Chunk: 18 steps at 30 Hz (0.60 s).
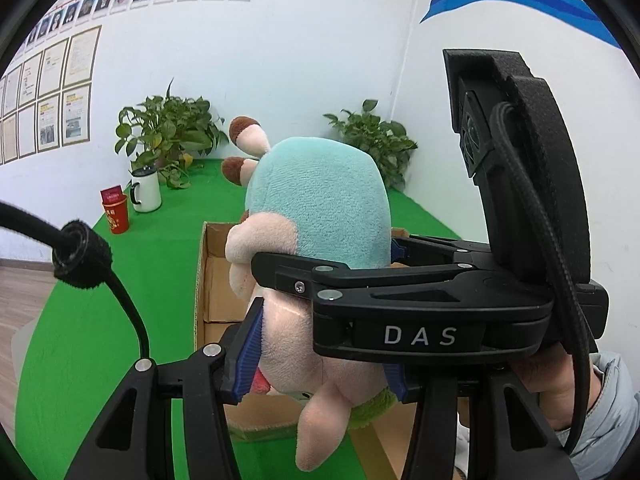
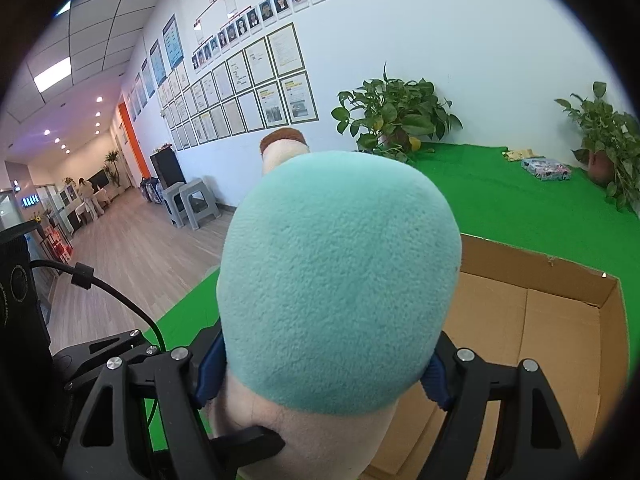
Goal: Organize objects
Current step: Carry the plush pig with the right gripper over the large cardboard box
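Both grippers, left gripper (image 1: 320,354) and right gripper (image 2: 320,374), have jaws closed on the plush toy (image 1: 320,208), held above the cardboard box (image 2: 560,320). Current step appears to be transfer; the next move requires lowering the toy into the box, then opening both jaws.

From my remote seat: a fuzzy teal-and-peach plush toy (image 1: 316,216) in matt black plastic grippers with ribbed blue pads (image 1: 250,354), over a matt brown corrugated cardboard box (image 2: 532,320), rough green turf-like cloth (image 2: 500,204), and a glossy white enamel-looking mug (image 1: 146,191).
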Available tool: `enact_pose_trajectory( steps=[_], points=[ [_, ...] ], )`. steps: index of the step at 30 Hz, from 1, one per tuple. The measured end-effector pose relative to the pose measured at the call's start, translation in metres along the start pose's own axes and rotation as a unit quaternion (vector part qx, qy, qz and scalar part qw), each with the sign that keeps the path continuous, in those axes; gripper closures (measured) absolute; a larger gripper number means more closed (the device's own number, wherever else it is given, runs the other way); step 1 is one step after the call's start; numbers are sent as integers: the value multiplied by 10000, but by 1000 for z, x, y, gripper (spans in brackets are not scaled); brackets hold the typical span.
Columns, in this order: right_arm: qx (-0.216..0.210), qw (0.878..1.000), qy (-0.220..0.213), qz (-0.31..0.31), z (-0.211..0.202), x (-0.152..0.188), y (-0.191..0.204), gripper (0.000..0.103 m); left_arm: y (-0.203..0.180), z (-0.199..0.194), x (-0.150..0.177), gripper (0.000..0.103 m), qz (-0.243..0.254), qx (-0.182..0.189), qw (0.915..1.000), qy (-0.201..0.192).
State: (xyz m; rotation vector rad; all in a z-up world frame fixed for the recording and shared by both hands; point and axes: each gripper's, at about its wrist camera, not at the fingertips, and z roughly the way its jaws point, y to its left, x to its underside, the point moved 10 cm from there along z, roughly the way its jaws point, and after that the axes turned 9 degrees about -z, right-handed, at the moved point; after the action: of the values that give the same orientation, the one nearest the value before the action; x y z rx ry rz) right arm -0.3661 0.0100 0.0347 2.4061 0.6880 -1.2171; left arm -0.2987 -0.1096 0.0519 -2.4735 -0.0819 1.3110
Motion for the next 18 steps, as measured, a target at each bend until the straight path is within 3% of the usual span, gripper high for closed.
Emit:
enact_pose_trajectory(
  steps=[12,16,18],
  points=[
    [-399,9975,517,281,60,26,-24,26,58,82,24,54,-380,-253,9970,630],
    [-615,9937,815,461,84,45,-24,26,83,101,44,54,-575,-398,9926,993],
    [-695,9912,1006,514,97,57,-26,26,88,99,69,54,-677,-413,9896,1203]
  ],
)
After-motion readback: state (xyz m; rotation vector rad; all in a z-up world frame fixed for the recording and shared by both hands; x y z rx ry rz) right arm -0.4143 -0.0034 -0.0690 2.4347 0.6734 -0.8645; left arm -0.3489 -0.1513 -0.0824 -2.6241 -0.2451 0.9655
